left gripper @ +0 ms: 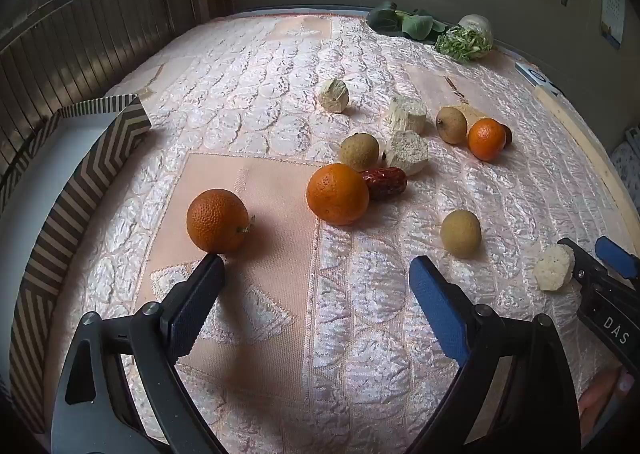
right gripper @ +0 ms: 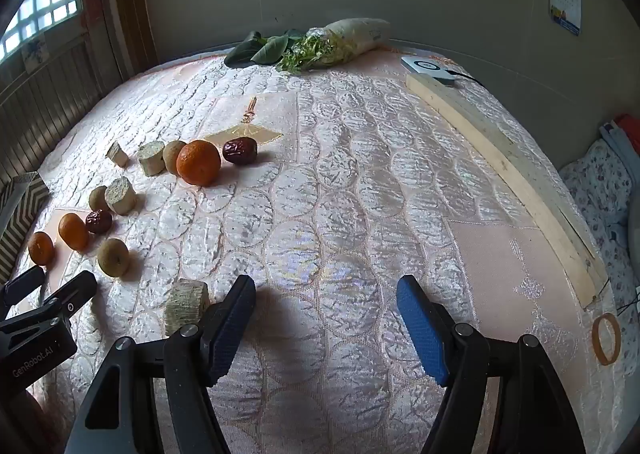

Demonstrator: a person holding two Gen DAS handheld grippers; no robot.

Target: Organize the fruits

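Resting just beyond the spread left gripper [left gripper: 316, 268] fingers, an orange [left gripper: 217, 220]

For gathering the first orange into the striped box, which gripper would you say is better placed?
Left, probably. The left gripper stands open just short of the nearest orange, with the striped box on that side. The right gripper faces bare cloth, a pale chunk beside it.

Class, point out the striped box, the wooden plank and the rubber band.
striped box [left gripper: 96, 157], left wrist view, patterned side wall.
wooden plank [right gripper: 516, 169], right wrist view, top face.
rubber band [right gripper: 595, 338], right wrist view, left arc.
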